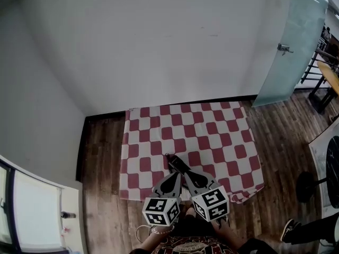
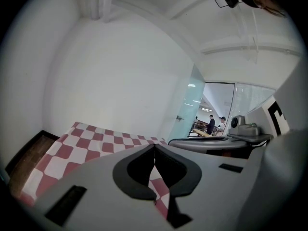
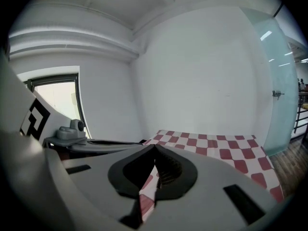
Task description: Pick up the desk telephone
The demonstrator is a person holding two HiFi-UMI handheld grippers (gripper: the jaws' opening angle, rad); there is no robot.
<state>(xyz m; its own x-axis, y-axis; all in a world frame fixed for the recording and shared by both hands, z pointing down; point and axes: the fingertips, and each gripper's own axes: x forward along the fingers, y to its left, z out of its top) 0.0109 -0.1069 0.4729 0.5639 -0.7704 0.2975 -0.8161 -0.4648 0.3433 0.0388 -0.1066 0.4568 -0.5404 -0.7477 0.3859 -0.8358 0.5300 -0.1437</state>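
No telephone shows in any view. The counter (image 1: 212, 126), under a red-and-white checked cloth, lies bare wherever it can be seen. Only the patch beneath the two hand-held grippers at its near edge is hidden.

The left hand-held gripper (image 2: 154, 146) has its jaws closed tip to tip with nothing between them; only cloth shows through the gap behind the tips. The right hand-held gripper (image 3: 154, 146) is shut in the same way and also empty. In the head view the two sit side by side over the front of the counter, pointing out across it and slightly down.

My judgement is that the pick-up has not begun. This looks like the stage before any reach, with no grasp made and nothing to grasp in sight.

The next move calls first for finding the telephone, which may be outside these views. After that, at least one hand-held gripper would have to open its jaws wide before closing on the telephone.
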